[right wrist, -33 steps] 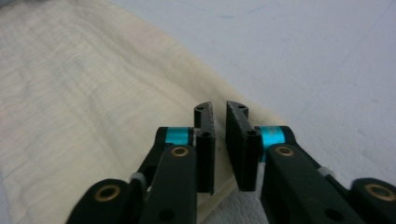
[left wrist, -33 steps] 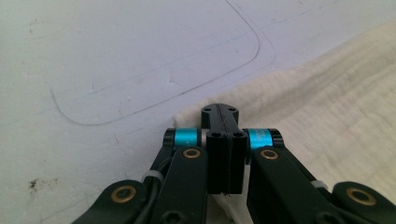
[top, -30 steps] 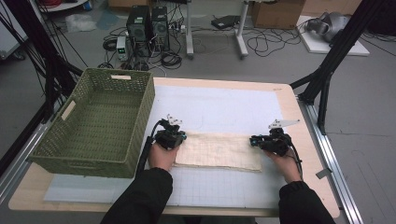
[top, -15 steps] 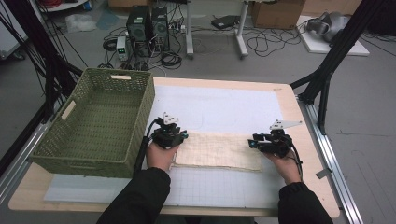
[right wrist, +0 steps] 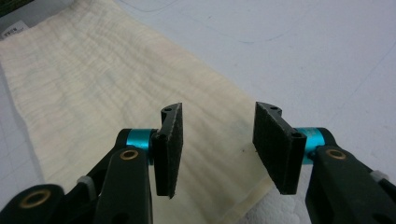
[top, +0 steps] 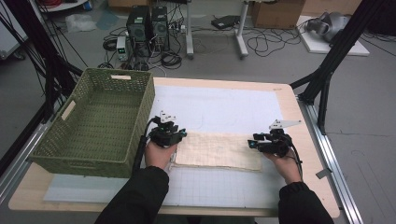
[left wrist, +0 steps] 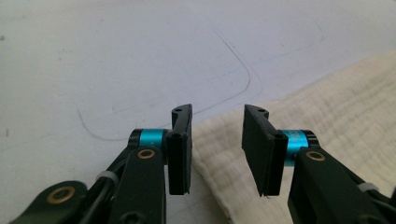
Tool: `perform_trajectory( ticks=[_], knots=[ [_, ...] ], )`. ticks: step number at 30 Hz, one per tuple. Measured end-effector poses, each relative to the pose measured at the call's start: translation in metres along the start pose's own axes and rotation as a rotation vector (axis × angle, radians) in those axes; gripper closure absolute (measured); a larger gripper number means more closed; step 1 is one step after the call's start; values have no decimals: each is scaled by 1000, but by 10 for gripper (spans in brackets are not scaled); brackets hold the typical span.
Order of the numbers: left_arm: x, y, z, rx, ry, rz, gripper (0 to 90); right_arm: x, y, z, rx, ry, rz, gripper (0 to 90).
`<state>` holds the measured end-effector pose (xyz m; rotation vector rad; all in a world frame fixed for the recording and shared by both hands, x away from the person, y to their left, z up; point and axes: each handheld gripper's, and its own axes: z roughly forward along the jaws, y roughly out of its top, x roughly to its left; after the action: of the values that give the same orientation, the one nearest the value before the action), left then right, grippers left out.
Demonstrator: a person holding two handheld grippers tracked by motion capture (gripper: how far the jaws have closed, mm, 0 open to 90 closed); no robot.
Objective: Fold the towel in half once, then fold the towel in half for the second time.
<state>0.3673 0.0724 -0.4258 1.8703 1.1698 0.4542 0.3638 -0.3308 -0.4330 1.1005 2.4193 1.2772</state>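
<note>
1. A folded cream cloth (top: 218, 150) lies flat on the white mat (top: 219, 105), near the front of the table (top: 299, 121).
2. The left gripper (top: 180, 134) sits at the left end of the cloth. Its jaws have just been opening. They stand apart now, with nothing pinched.
3. In the left gripper view, the left gripper (left wrist: 217, 140) hangs right over the cloth (left wrist: 336, 107) at its rounded edge. One jaw is over the bare mat (left wrist: 116, 56) and the other is over the cloth.
4. The right gripper (top: 252, 142) sits at the right end of the cloth. Its jaws have just been opening too. They are spread and hold nothing.
5. In the right gripper view, the right gripper (right wrist: 217, 135) is over the cloth (right wrist: 93, 84) near its corner, and the long edge runs off between the jaws.
6. A green basket (top: 95, 123) stands just to the left of the left hand (top: 159, 154). Its near corner is close to that hand.
7. Behind the cloth the mat is bare. To the right of the right hand (top: 286, 165) is a strip of wooden table, then the table's edge.
</note>
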Motion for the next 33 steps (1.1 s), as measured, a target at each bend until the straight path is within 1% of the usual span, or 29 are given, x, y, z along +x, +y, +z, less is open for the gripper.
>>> perform_trajectory(
  ticks=[2, 4, 6, 7, 10, 11, 13, 16, 18, 19, 20, 21, 22, 23, 24, 25, 26, 27, 28, 30, 31, 32, 33],
  knots=[
    [2, 0, 0, -6, 4, -15, 630, 0, 4, 0, 17, 0, -11, 523],
    [3, 1, 0, -4, 7, -20, 631, 0, 8, -1, 20, -2, -24, 522],
    [3, 6, -1, 2, 9, -8, 631, 0, 12, -1, 29, -8, -30, 520],
    [3, 9, -1, -8, 7, -9, 630, 0, 14, 0, 36, -8, -33, 520],
    [4, 18, -4, -18, 10, -5, 627, -3, 20, 0, 52, -11, -39, 516],
    [5, 20, -4, -21, 13, 4, 626, -3, 22, 0, 55, -13, -37, 516],
    [7, 21, -3, -22, 15, -3, 626, -5, 25, 0, 51, -15, -43, 518],
    [12, 17, 4, 20, 22, -14, 616, -11, 24, 4, 69, -25, -34, 518],
    [14, 15, 10, 38, 24, -18, 584, -16, 22, 7, 83, -25, -12, 516],
    [14, 14, 12, 48, 27, -22, 572, -18, 21, 9, 89, -34, -16, 515],
    [15, 13, 15, 58, 20, -30, 555, -21, 20, 10, 96, -36, -9, 515],
    [15, 12, 17, 68, 2, -38, 542, -22, 19, 11, 102, -40, -2, 514],
    [15, 11, 20, 78, -17, -38, 537, -25, 18, 12, 102, -42, 0, 513],
    [13, 9, 23, 94, -30, -40, 529, -27, 17, 12, 106, -37, 11, 512],
    [12, 8, 26, 114, -34, -29, 515, -29, 16, 13, 112, -38, 19, 509],
    [11, 7, 28, 124, -31, -31, 514, -30, 15, 14, 121, -43, 20, 508],
    [10, 6, 30, 140, -27, -21, 520, -32, 13, 15, 129, -43, 21, 508],
    [10, 5, 32, 151, -20, -20, 542, -33, 13, 16, 132, -43, 28, 510],
    [10, 5, 32, 145, -12, -12, 563, -34, 12, 17, 136, -42, 25, 521],
    [10, 4, 32, 142, 1, 2, 635, -33, 12, 18, 135, -44, 19, 544],
    [11, 4, 31, 139, 6, 8, 690, -34, 12, 18, 134, -30, 25, 579],
    [13, 3, 31, 142, -11, 2, 757, -33, 12, 18, 135, -23, 22, 612],
    [14, 3, 30, 141, -21, -3, 799, -33, 12, 19, 134, -22, 20, 646]
  ],
)
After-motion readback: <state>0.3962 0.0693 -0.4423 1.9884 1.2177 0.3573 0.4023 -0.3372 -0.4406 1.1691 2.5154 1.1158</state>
